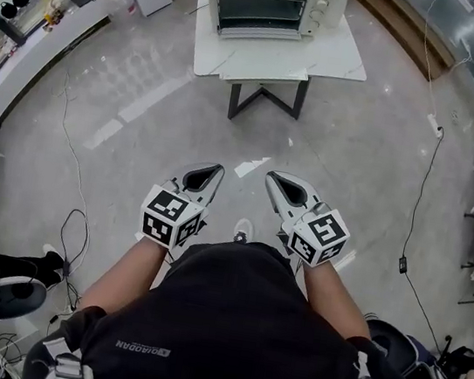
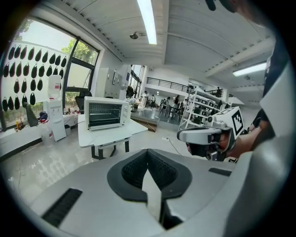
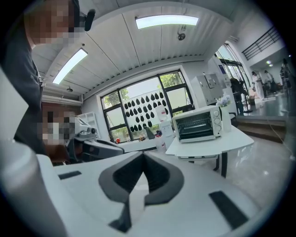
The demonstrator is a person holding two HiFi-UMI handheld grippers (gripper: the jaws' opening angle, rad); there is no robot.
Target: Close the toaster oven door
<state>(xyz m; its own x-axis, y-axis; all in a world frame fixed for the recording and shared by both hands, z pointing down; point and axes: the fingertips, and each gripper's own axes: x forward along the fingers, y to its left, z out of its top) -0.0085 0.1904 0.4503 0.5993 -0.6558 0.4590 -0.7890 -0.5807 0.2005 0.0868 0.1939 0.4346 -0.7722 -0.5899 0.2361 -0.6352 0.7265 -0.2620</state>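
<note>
Polished grey floor [image 1: 142, 117], open room.
Toaster oven [image 1: 263, 4]: far, on white surface [image 1: 331, 59], front facing the person; door position unclear from here.
Left gripper [image 1: 207, 172], right gripper [image 1: 284, 181]: both closed, empty, side by side, well short of it, probably approaching.

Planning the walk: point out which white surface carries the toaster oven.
The white table with dark legs, straight ahead, has the toaster oven standing on it. The long counter along the left has none.
</note>
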